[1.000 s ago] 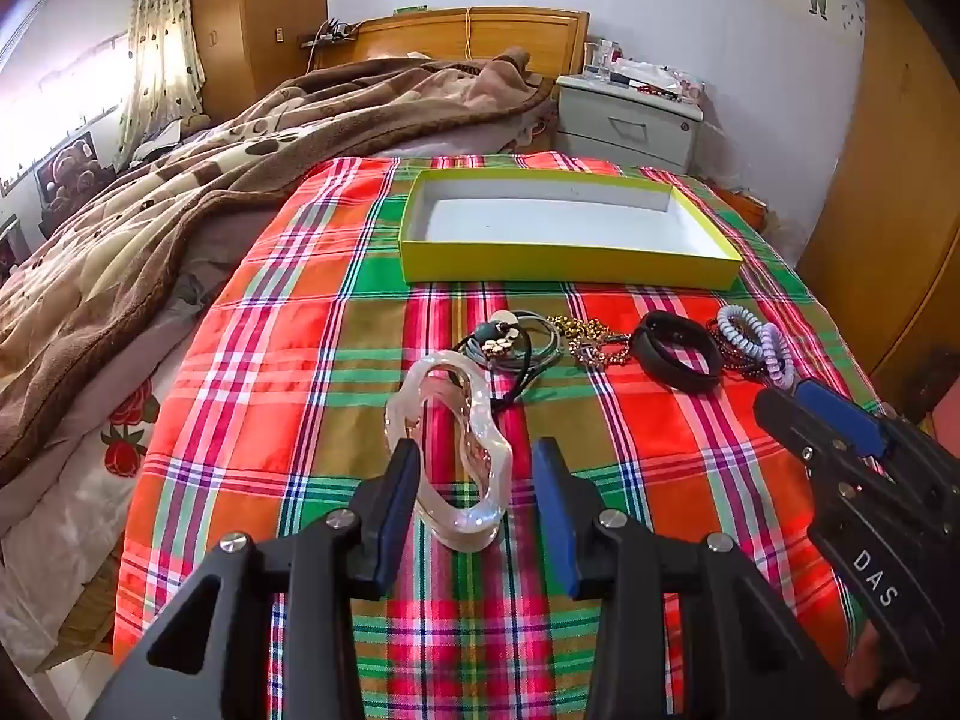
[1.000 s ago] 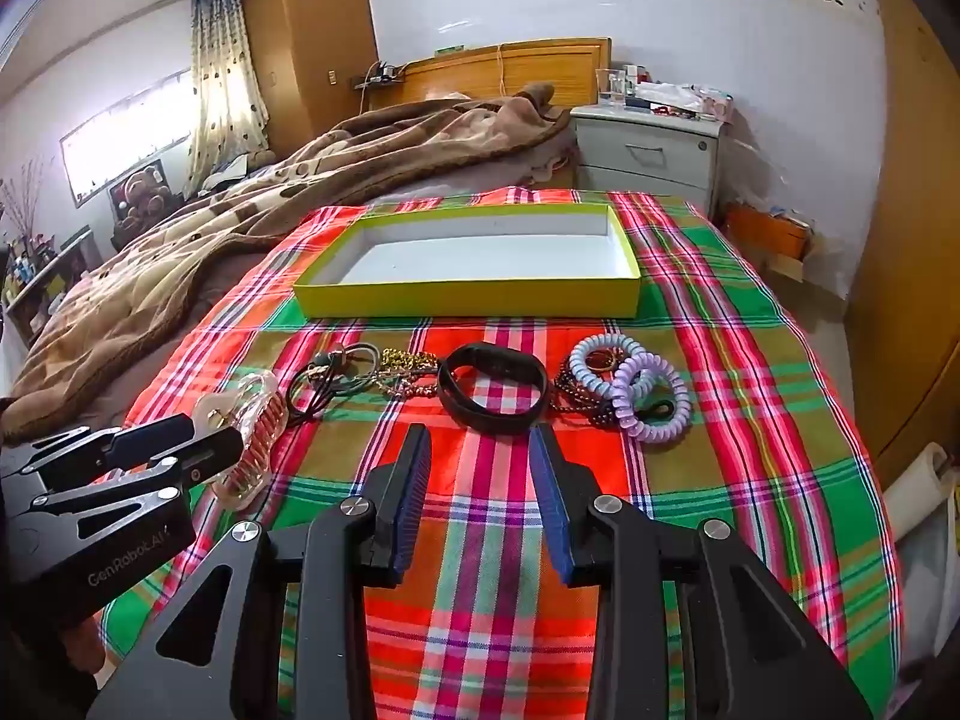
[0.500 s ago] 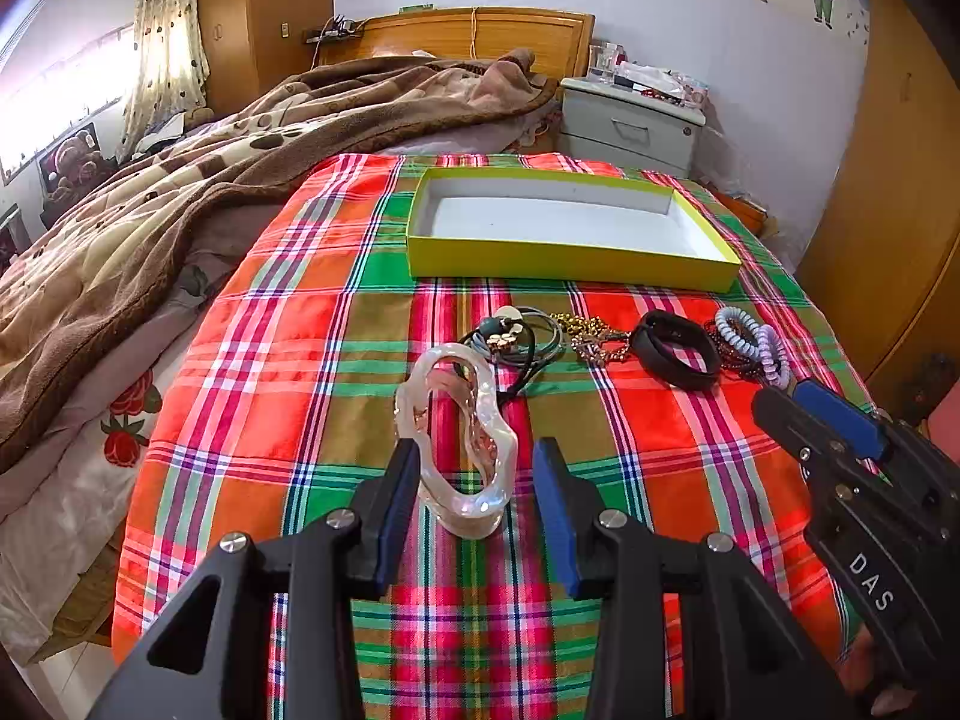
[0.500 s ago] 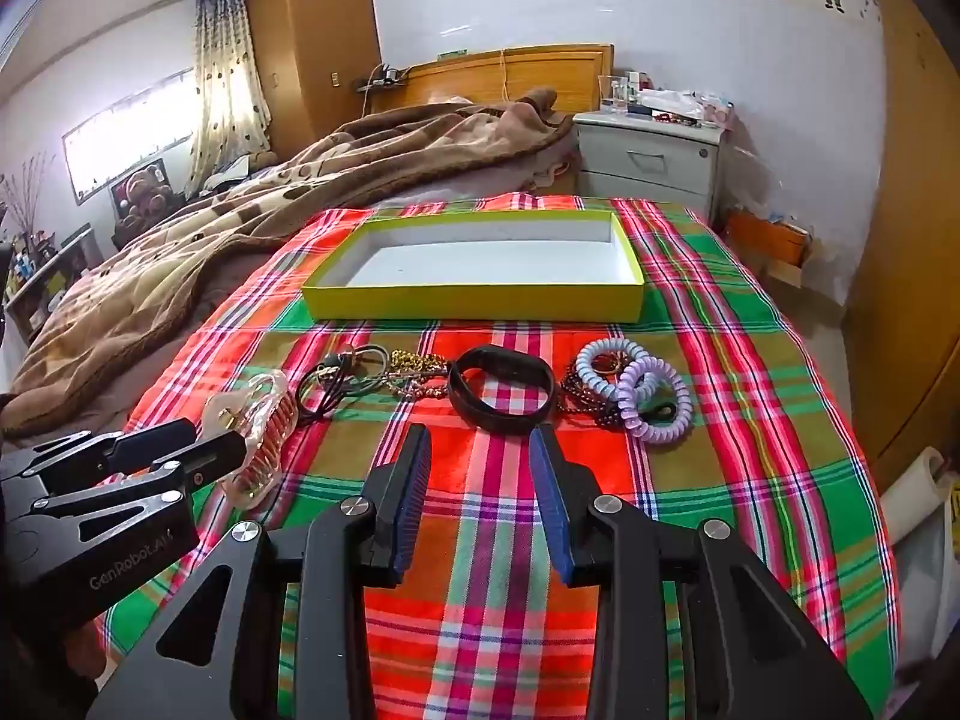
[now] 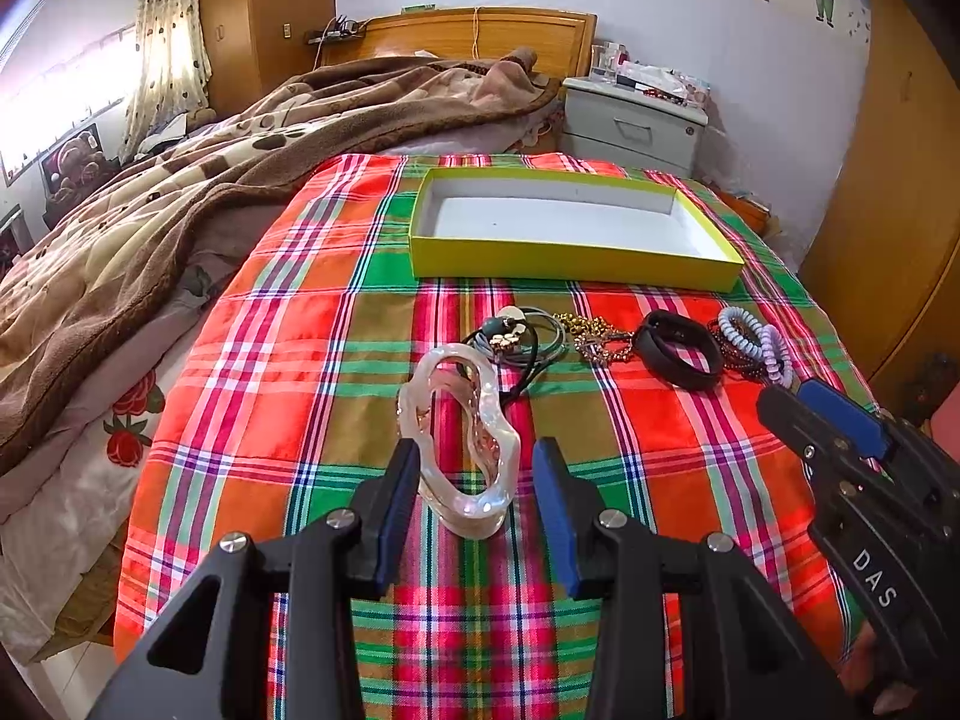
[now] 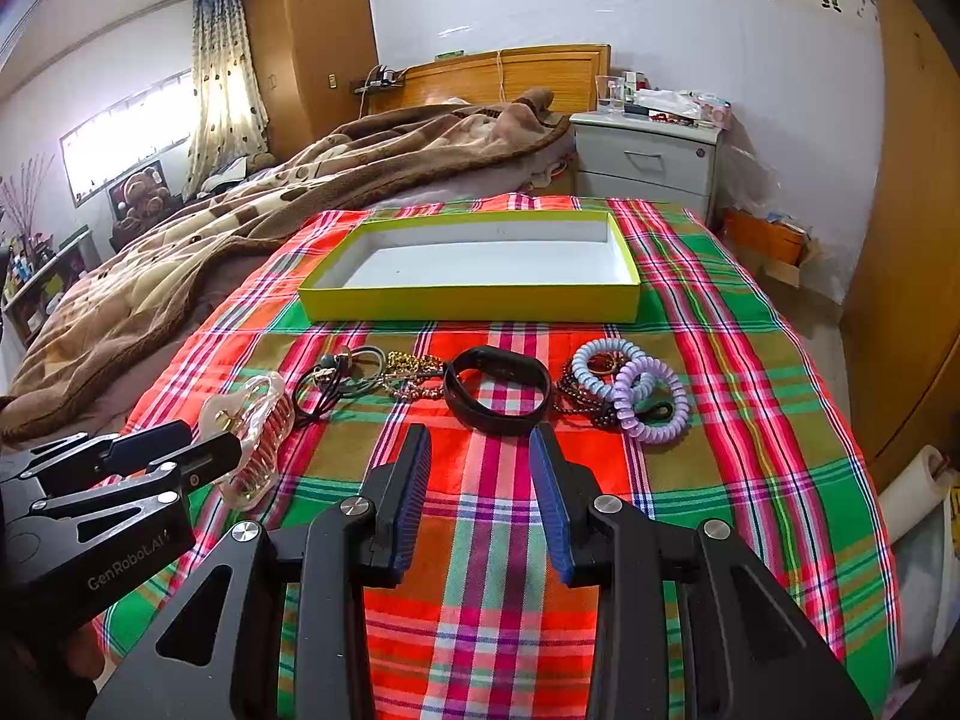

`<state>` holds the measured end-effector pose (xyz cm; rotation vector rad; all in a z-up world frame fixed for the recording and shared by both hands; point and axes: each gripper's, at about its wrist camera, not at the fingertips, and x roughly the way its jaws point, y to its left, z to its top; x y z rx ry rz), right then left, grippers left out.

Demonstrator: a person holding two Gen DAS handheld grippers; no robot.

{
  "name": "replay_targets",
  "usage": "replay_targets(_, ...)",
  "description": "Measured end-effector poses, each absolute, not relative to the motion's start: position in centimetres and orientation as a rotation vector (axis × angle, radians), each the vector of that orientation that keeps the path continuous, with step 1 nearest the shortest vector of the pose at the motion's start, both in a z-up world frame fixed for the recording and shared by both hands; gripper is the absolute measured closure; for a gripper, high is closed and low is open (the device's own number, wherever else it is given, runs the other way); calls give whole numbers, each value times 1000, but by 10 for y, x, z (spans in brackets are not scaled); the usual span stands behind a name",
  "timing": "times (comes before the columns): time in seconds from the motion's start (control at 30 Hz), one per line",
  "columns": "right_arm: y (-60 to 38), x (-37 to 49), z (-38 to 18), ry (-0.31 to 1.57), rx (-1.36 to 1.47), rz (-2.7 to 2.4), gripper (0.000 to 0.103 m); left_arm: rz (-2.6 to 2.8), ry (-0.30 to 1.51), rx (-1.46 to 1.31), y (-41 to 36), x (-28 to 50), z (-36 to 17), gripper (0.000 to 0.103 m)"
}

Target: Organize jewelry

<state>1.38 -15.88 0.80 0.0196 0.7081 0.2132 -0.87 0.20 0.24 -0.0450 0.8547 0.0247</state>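
Little has moved since the earlier frames: in the left wrist view the clip (image 5: 459, 441) and box (image 5: 570, 267) sit marginally farther off, and both grippers otherwise hold as before. Left gripper (image 5: 474, 504) released, its jaws wide and straddling the near end of the clip without pressing it. Right gripper (image 6: 480, 498) likewise released, nothing between its jaws, poised just short of the band (image 6: 498, 399). With so little changed, the task stands at its outset; judged from the layout, the clip is the first piece to be grasped. The clip is a translucent, pale pink hair claw with a wavy outline, lying lengthwise on the plaid cloth (image 5: 300, 360), glossy and probably slippery. Beyond it, in a row across the cloth: cords (image 5: 522, 339) with a small charm, a gold chain (image 5: 591, 336), the black band, and coils (image 5: 756, 342) in pale blue and lilac over dark beads. The yellow box, white inside, lies empty behind the row, well apart from the clip
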Motion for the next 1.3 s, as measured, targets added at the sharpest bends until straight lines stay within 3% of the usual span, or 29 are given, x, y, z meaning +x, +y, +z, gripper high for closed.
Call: replay_targets(1.3, -163, 13, 10, 704, 25, 213, 68, 27, 857, -47, 5, -11, 5, 62)
